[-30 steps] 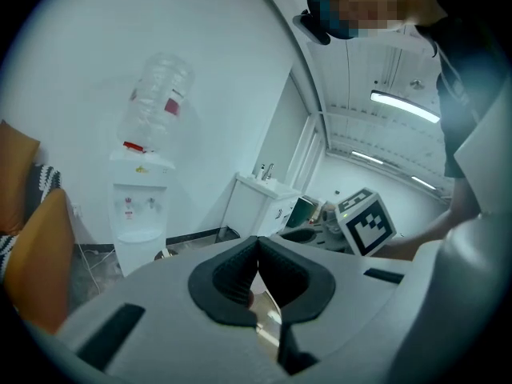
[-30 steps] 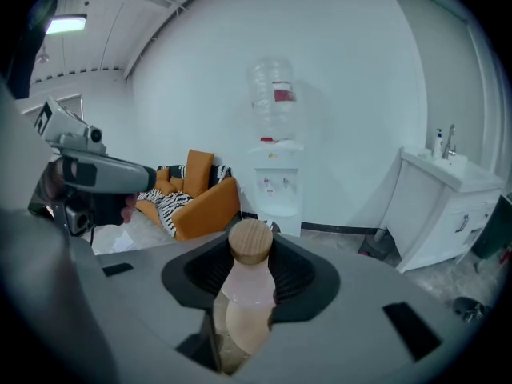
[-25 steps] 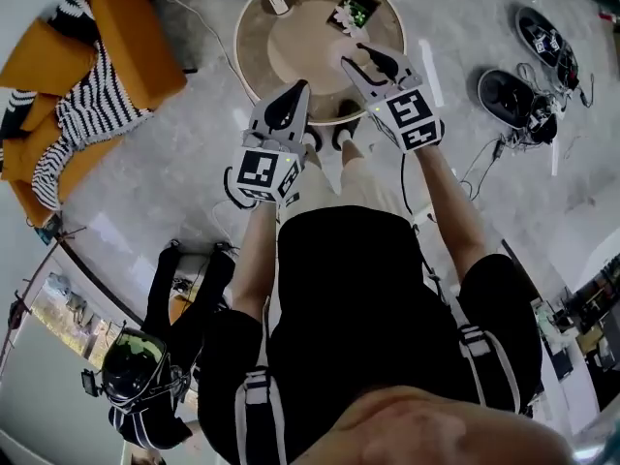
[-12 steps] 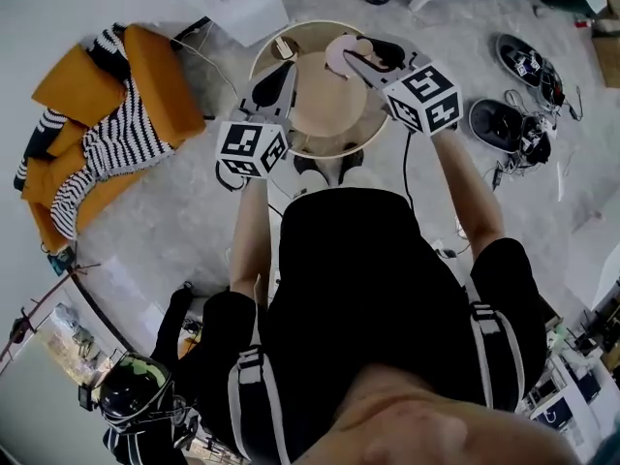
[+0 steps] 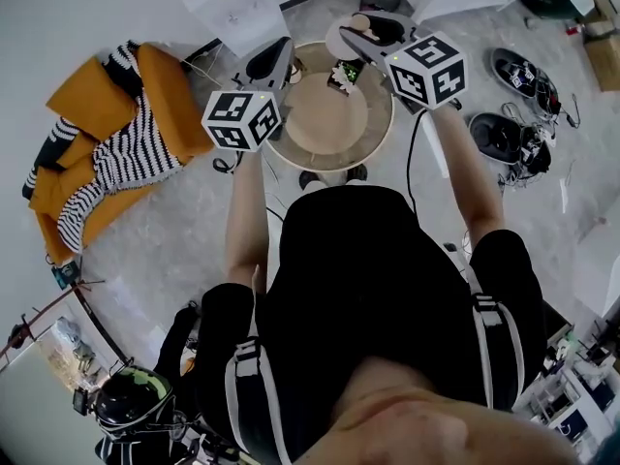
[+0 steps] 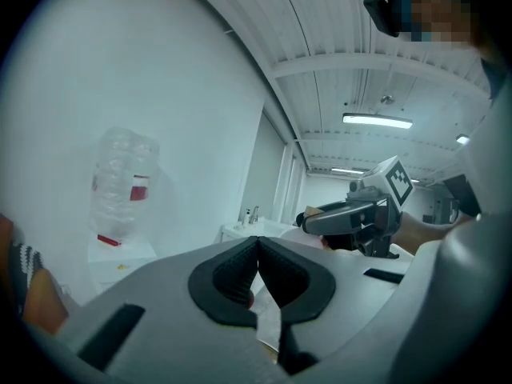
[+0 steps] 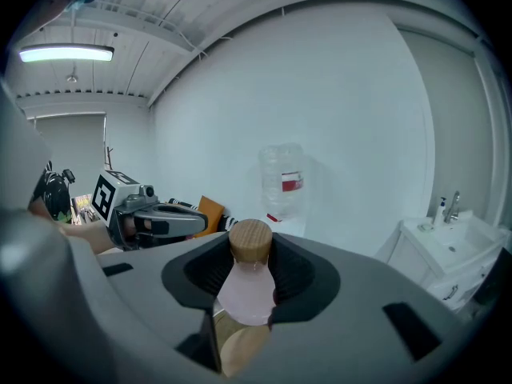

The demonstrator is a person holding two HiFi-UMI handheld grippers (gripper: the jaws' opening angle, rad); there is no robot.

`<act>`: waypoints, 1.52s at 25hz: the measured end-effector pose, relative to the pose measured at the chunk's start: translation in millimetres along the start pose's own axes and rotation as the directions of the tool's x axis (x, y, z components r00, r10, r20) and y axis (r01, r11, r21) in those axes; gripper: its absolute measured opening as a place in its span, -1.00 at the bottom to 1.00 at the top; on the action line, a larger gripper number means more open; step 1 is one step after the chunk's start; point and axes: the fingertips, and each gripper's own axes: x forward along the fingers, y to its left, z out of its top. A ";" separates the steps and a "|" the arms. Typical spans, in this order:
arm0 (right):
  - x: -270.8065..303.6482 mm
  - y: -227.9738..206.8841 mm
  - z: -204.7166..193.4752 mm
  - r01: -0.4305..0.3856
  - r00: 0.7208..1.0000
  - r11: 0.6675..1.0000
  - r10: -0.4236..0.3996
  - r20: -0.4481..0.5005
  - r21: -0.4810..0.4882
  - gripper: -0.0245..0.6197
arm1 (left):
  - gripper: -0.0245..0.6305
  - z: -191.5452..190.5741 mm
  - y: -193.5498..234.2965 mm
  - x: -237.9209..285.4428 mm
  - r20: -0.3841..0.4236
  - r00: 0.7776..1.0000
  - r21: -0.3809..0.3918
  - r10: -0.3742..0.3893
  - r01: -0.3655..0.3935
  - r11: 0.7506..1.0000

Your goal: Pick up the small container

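The small container [image 7: 246, 288] is a pale pink bottle with a round wooden stopper [image 7: 250, 242]. It sits upright between the dark pads of my right gripper [image 7: 244, 274], which is shut on its body. In the head view that gripper [image 5: 366, 31] holds the container [image 5: 347, 39] raised above the far rim of the round wooden table [image 5: 373, 139]. My left gripper [image 6: 258, 269] is shut with its pads touching and nothing between them. It is raised at the table's left side [image 5: 278, 54], level with the right one.
An orange chair with a striped blanket [image 5: 111, 143] stands to the left. Shoes and cables [image 5: 513, 95] lie on the floor to the right. A small green-topped box [image 5: 344, 71] rests on the table. A water dispenser bottle [image 7: 284, 181] and a sink [image 7: 452, 222] stand by the white wall.
Both grippers have risen from low over the table to well above it. The right one has carried the pink container up from the tabletop.
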 end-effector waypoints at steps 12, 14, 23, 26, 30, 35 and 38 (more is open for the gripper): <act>0.9 8.6 13.6 -0.001 0.998 1.000 0.001 0.065 0.006 -0.49 | -0.87 22.9 -9.8 6.3 0.049 0.998 -0.008 -0.032 0.033 0.999; 1.0 8.5 13.6 0.001 0.998 1.000 -0.001 0.063 0.002 -0.49 | -0.87 23.5 -9.9 5.7 0.052 0.998 -0.012 -0.032 0.033 0.999; 10.3 7.7 12.2 0.011 0.998 1.000 -0.011 0.060 -0.001 -0.50 | -0.87 24.4 -4.3 2.4 0.047 0.998 -0.005 -0.031 0.031 1.000; 13.3 9.4 11.6 0.008 0.998 1.000 -0.008 0.058 -0.006 -0.49 | -0.87 24.4 -2.8 2.2 0.047 0.999 -0.007 -0.028 0.029 1.000; 16.6 10.7 8.8 0.000 0.999 1.000 0.000 0.051 -0.014 -0.50 | -0.87 21.4 -2.6 5.0 0.041 0.999 -0.005 -0.031 0.031 0.999; 20.1 8.2 3.4 0.000 0.999 1.000 0.001 0.049 -0.006 -0.49 | -0.87 13.2 -0.6 9.4 0.029 0.999 -0.003 -0.031 0.031 1.000; 19.6 7.8 3.5 -0.005 0.999 1.000 0.005 0.051 -0.007 -0.49 | -0.87 13.3 -1.7 11.4 0.027 0.999 -0.002 -0.032 0.032 0.999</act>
